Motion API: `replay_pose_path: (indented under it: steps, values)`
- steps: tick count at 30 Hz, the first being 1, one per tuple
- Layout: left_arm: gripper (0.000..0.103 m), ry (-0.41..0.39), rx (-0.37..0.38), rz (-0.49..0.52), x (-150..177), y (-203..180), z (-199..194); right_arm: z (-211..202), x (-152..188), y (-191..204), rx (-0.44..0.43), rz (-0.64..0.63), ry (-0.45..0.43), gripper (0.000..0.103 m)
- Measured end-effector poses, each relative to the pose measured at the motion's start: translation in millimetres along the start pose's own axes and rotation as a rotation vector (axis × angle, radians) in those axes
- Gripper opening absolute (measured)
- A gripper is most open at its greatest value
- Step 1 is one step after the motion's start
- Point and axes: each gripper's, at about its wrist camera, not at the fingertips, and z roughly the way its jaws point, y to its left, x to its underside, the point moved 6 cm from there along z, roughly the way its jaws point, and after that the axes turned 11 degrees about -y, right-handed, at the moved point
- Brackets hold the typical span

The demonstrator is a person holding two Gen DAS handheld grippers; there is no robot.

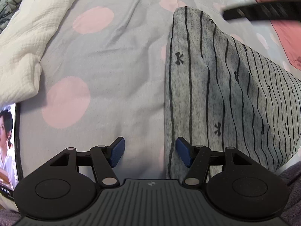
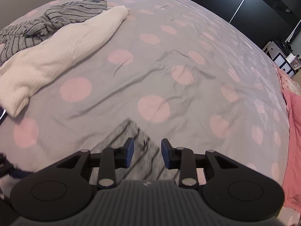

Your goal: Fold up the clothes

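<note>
A grey garment with black stripes and small bows (image 1: 225, 86) lies folded on the spotted bed sheet, right of centre in the left wrist view. My left gripper (image 1: 150, 153) is open and empty at the garment's near left edge, its right pad over the cloth. In the right wrist view my right gripper (image 2: 147, 153) is open above a corner of the same striped garment (image 2: 131, 131), which looks blurred. A black bar, probably the right gripper (image 1: 263, 11), crosses the left view's top right.
A white textured garment (image 2: 56, 56) lies at the left, also in the left wrist view (image 1: 28, 37). A second striped grey garment (image 2: 56, 18) lies beyond it. Pink cloth (image 2: 295, 131) lies at the right bed edge. A tablet screen (image 1: 7, 146) sits at the left. Dark wardrobe (image 2: 244, 5) behind.
</note>
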Motion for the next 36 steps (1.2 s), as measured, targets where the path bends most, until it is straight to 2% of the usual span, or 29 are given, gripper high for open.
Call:
replay_pose_path:
  steps: [6,14,17,20,22,23,25,27,31,32,35,36]
  values:
    - [0.059,0.004,0.016,-0.03,40,7,-16,-43,42,13,-0.017,-0.004,0.011,0.036]
    - [0.057,-0.05,0.0,0.092,96,-3,-37,-84,105,51,-0.12,0.023,0.01,0.037]
    - [0.057,-0.066,-0.013,0.133,111,-3,-43,-89,125,59,-0.101,0.047,-0.009,0.06]
    - [0.059,-0.078,-0.023,0.161,125,-8,-44,-94,144,67,-0.086,0.073,-0.028,0.062]
    - [0.063,-0.085,-0.032,0.177,103,-29,-45,-95,149,70,-0.105,0.102,-0.041,0.062]
    - [0.07,-0.095,-0.046,0.187,90,-38,-47,-96,151,73,-0.105,0.102,-0.052,0.064]
    - [0.08,-0.111,-0.055,0.184,92,-37,-48,-97,153,80,-0.103,0.068,-0.062,0.077]
    - [0.081,-0.128,-0.063,0.181,94,-36,-49,-97,156,87,-0.108,0.031,-0.042,0.08]
    - [0.085,-0.176,-0.031,0.172,81,-28,-48,-101,156,93,-0.095,0.01,-0.087,0.084]
    - [0.085,-0.191,-0.025,0.178,103,-17,-46,-103,155,96,-0.108,0.009,-0.094,0.084]
    - [0.085,-0.205,-0.015,0.159,120,-7,-45,-105,155,104,-0.14,-0.009,-0.108,0.085]
    - [0.085,-0.201,-0.018,0.158,116,-9,-47,-105,156,108,-0.144,-0.03,-0.114,0.085]
